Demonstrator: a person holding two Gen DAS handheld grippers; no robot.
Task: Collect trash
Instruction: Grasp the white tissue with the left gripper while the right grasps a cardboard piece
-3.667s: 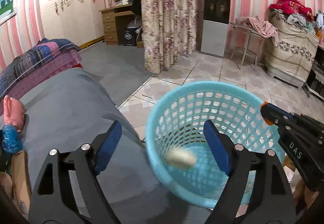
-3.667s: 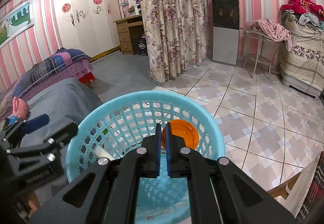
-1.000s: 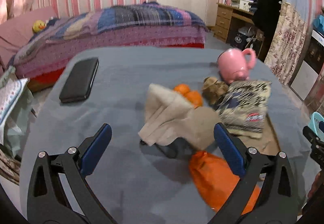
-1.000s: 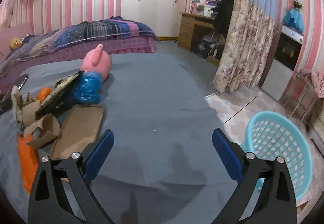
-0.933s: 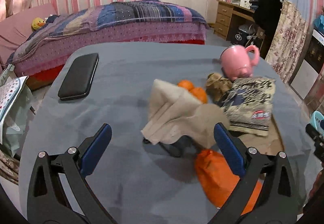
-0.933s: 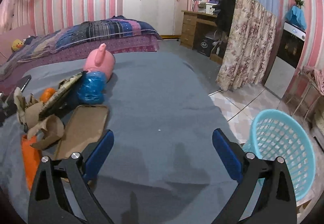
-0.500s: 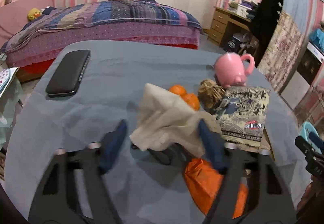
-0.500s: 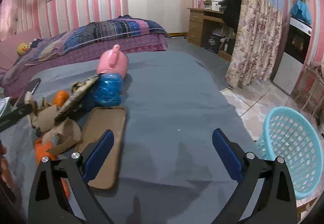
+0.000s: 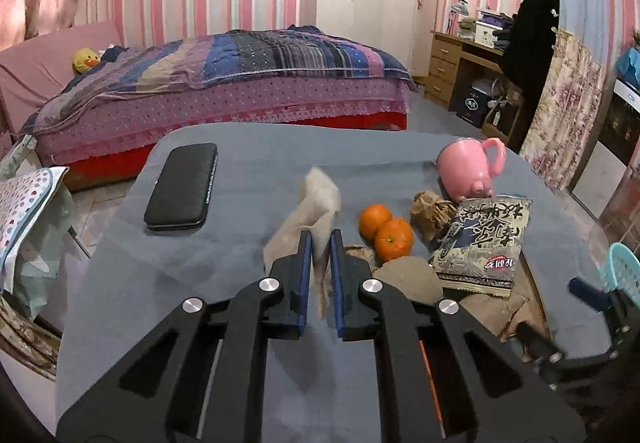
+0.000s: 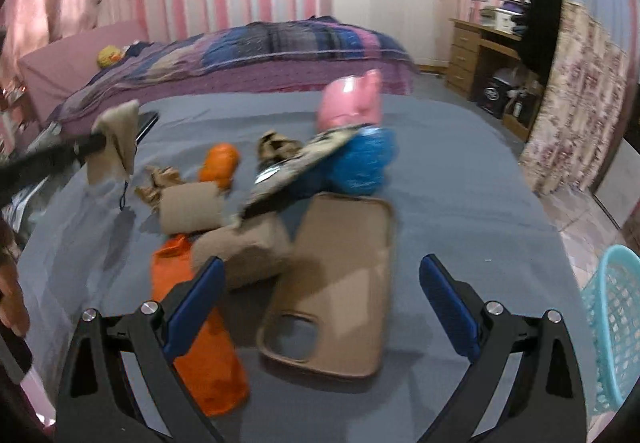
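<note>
now clamped where half a second ago still wide: left gripper (image 9: 319, 267) pinching beige paper scrap (image 9: 316, 203), lifted off grey tabletop (image 9: 248, 171) beside oranges (image 9: 386, 231). right gripper (image 10: 320, 307) spread wide above phone case (image 10: 340, 283), empty; basket (image 10: 612, 327) at right edge.

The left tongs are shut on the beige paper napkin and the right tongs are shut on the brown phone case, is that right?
Not quite. In the right wrist view the right tongs are open, hovering over the brown phone case, not gripping it. The left tongs are indeed shut on the beige paper napkin.
</note>
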